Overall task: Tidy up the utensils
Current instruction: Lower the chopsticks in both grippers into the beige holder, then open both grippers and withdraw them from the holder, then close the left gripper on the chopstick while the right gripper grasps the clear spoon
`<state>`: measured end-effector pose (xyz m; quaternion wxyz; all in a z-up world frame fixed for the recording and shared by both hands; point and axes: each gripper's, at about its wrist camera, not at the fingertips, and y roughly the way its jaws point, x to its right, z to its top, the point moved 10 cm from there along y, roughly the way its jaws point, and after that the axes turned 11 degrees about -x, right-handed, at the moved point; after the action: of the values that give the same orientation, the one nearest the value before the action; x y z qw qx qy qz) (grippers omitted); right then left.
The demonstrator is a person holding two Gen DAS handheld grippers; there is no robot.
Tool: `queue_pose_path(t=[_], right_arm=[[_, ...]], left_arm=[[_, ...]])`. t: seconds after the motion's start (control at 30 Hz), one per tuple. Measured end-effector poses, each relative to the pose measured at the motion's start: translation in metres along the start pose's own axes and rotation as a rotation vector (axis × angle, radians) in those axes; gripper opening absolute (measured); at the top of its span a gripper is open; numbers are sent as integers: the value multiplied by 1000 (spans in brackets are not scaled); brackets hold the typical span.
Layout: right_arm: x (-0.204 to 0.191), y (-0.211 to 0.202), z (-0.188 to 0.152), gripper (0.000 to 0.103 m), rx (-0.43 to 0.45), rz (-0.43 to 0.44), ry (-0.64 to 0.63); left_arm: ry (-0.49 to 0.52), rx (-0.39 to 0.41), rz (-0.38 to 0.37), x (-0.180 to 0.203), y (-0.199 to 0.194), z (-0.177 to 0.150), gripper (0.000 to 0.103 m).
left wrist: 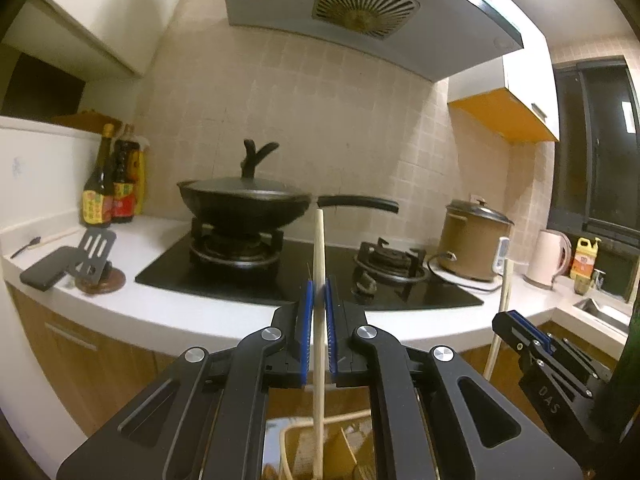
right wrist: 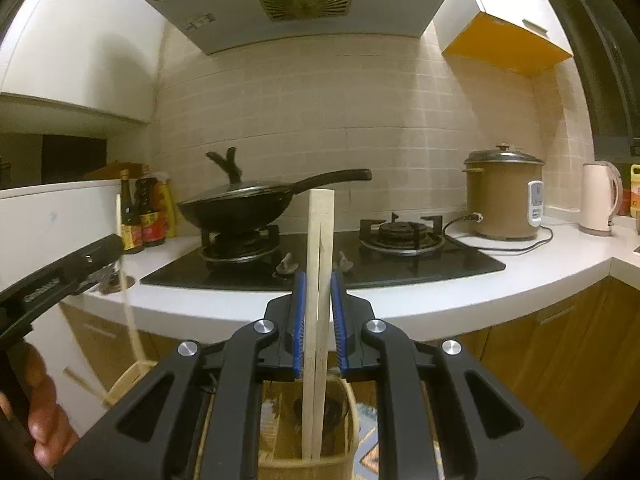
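Presently, through the left wrist view, I am looking across the white counter edge [left wrist: 224, 316], which is curving in front of the black hob [left wrist: 304, 280]. A wok [left wrist: 244, 200] is sitting on the left burner, its long handle reaching right above the hob. Open air is lying between the counter edge and my rig, with cabinet fronts below. The left gripper [left wrist: 319, 300] is clenching a single pale chopstick [left wrist: 319, 320] between its blue pads [left wrist: 306, 320]; the stick is standing nearly upright, its top rising level with the wok rim and its lower end dropping into a holder [left wrist: 296, 440] beneath the fingers. To the right, the other gripper [left wrist: 520, 328] is showing with a pale stick above it.

Through the right wrist view, the same counter [right wrist: 480, 300] is sweeping round to a corner at the right, carrying a brown rice cooker [right wrist: 502, 196] and a pale kettle [right wrist: 600, 200]. The right gripper [right wrist: 319, 308] is grasping a pair of chopsticks [right wrist: 318, 280] side by side, jaws narrowly parted around them. The pair is standing upright, its lower ends reaching down inside a woven basket [right wrist: 348, 432] directly below. At the left edge, the left-hand rig is holding its stick [right wrist: 128, 300] slanting down toward a second container [right wrist: 124, 380].
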<state>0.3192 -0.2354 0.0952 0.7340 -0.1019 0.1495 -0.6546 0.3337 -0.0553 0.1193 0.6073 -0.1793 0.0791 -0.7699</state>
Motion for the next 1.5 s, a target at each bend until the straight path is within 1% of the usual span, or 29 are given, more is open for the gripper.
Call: queue_pose_path(t=[0.1,0.17,0.2,0.27,0.37,0.4,0.53,0.67,0.7,0.77,0.8,0.87,0.93,0.97,1.0,1.03,1.1,1.23,1.3,1.4,1.43,1.47,1.5], right_arm=[[0,-13,-10,12,-44,41,12],[1,-21,-17,20,-69,56,22],[3,-26,-20,28,-80,56,27],[6,-38,-26,35,-99,61,40],[10,-55,-32,40,-127,62,53],[11,-62,-34,42,-138,63,61],[10,-85,-40,43,-196,98,94],[-4,-95,-53,44,-319,160,104],[-10,-95,-61,44,-379,171,93],[-21,-94,-77,44,-469,194,74],[-26,-94,-87,44,-507,205,66],[-35,-91,-107,44,-593,224,55],[-45,-87,-135,44,-697,237,44],[-48,-86,-145,44,-731,243,42],[-52,-83,-162,44,-787,252,40],[-56,-81,-174,44,-829,260,38],[-64,-77,-202,44,-917,289,37],[-71,-68,-248,44,-1052,318,74],[-75,-63,-261,44,-1087,325,94],[-81,-57,-267,43,-1105,313,96],[-83,-56,-268,40,-1108,312,96],[-86,-55,-269,37,-1113,314,95],[-89,-54,-270,36,-1117,313,93]], left_arm=[[-12,-22,-9,-7,-9,-6,20],[-31,-36,-30,-12,-17,-8,22],[-39,-40,-39,-14,-22,-9,22],[-52,-56,-56,-19,-35,-12,25],[-55,-76,-61,-23,-55,-16,31],[-53,-95,-69,-23,-63,-19,33],[-37,-174,-95,-16,-86,-33,36],[6,-285,-76,-6,-102,-53,36],[26,-314,-59,-4,-105,-58,36],[74,-364,-15,0,-112,-71,36],[100,-400,4,3,-116,-82,36],[127,-452,10,7,-120,-100,37],[144,-510,12,7,-120,-123,37],[143,-543,15,5,-120,-137,37],[138,-568,14,3,-118,-148,37],[120,-617,4,-1,-116,-167,37],[88,-679,-21,-7,-114,-194,37],[51,-788,-61,-15,-113,-246,36],[46,-823,-78,-14,-113,-262,36],[23,-884,-121,-10,-109,-283,35],[16,-896,-127,-8,-110,-287,35],[4,-908,-134,-9,-108,-291,32],[-4,-912,-140,-8,-107,-292,31]])
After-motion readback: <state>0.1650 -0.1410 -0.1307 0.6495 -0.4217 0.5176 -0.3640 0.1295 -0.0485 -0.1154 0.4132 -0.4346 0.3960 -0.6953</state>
